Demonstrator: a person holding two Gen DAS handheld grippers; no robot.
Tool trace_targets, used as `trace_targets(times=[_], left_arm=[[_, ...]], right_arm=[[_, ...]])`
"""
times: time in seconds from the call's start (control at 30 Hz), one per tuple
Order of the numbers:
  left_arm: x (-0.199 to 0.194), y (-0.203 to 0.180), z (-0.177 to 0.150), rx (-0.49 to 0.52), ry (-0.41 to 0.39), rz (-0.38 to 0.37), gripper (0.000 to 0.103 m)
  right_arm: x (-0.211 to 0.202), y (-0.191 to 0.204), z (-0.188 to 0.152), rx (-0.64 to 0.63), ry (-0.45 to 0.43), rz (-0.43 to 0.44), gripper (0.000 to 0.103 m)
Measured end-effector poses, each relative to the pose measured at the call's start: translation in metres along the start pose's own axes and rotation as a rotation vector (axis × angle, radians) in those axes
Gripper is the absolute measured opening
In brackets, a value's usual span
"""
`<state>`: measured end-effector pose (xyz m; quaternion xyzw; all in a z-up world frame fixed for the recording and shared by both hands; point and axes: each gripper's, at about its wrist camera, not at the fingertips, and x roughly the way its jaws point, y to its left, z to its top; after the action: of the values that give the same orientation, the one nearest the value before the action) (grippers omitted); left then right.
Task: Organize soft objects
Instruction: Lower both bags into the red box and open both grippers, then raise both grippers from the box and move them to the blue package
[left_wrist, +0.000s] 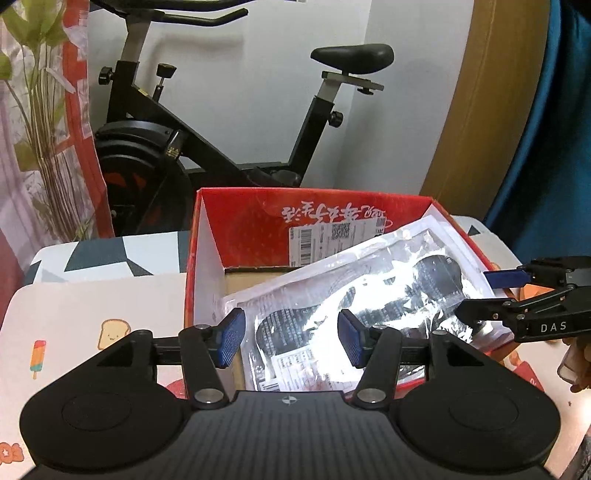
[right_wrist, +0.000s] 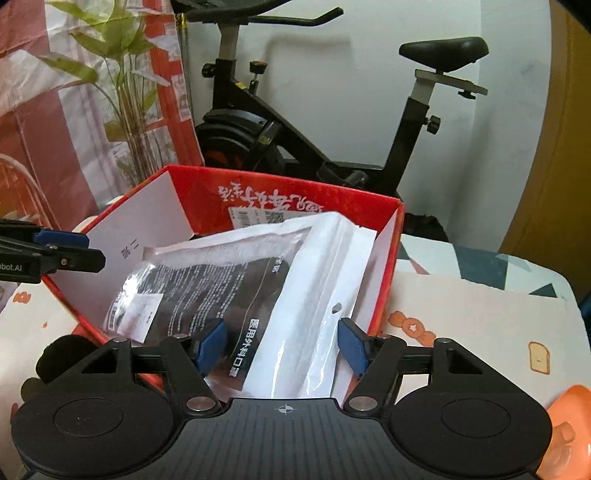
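Note:
A red cardboard box (left_wrist: 207, 221) (right_wrist: 280, 192) stands open on the table. A clear plastic packet of black masks (left_wrist: 351, 295) (right_wrist: 229, 288) lies tilted inside it, its white zip edge leaning on the box's right wall. My left gripper (left_wrist: 291, 338) is open above the box's near left side, holding nothing. My right gripper (right_wrist: 282, 345) is open over the packet's near end, its fingers either side of it, not closed on it. The right gripper also shows at the right edge of the left wrist view (left_wrist: 476, 291). The left gripper shows at the left edge of the right wrist view (right_wrist: 92, 247).
The table has a cartoon-print mat (left_wrist: 92, 314) (right_wrist: 480, 332). An exercise bike (left_wrist: 166, 140) (right_wrist: 295, 140) stands behind the box. A plant (right_wrist: 122, 92) and red-white curtain are at the left. An orange object (right_wrist: 569, 424) lies at the right.

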<state>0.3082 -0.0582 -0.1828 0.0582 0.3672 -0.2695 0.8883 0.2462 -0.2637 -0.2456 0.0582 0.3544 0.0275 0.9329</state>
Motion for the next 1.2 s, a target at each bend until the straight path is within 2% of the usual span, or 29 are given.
trace_targets(times=[0.2,0.33,0.37,0.5,0.57,0.6,0.7,0.8,0.9,1.07,1.17,1.2], left_arm=[[0.001,-0.001,0.000,-0.010,-0.022,-0.002,0.057],[0.003,-0.001,0.002,-0.021,-0.033,0.002,0.057],[0.004,0.000,0.002,-0.023,-0.034,0.005,0.057],[0.007,0.001,0.002,-0.035,-0.039,0.021,0.057],[0.007,0.001,0.002,-0.036,-0.039,0.023,0.057],[0.007,0.001,0.002,-0.036,-0.040,0.022,0.057],[0.008,0.002,0.002,-0.036,-0.039,0.023,0.057],[0.008,0.003,0.001,-0.043,-0.036,0.027,0.057],[0.009,0.003,0.000,-0.046,-0.031,0.030,0.057],[0.009,0.004,-0.001,-0.050,-0.023,0.043,0.057],[0.006,0.003,-0.001,-0.047,-0.025,0.055,0.057],[0.004,0.002,-0.001,-0.042,-0.026,0.059,0.057]], right_arm=[[-0.006,-0.004,0.005,0.002,-0.042,-0.013,0.060],[-0.007,-0.006,0.014,-0.004,-0.058,0.003,0.042],[-0.004,-0.006,0.016,-0.007,-0.050,0.007,0.036],[0.019,-0.002,0.028,-0.024,0.014,0.013,0.026],[0.035,-0.002,0.034,-0.019,0.062,0.030,0.026],[0.042,0.000,0.035,-0.025,0.091,0.035,0.023],[0.064,0.006,0.040,-0.046,0.196,0.027,0.023],[0.083,0.009,0.041,-0.019,0.316,0.063,0.023],[0.096,0.019,0.036,-0.046,0.394,0.047,0.023],[0.103,0.018,0.038,-0.031,0.440,0.049,0.023],[0.100,0.019,0.037,-0.030,0.427,0.044,0.024],[0.097,0.018,0.037,-0.031,0.417,0.041,0.028]])
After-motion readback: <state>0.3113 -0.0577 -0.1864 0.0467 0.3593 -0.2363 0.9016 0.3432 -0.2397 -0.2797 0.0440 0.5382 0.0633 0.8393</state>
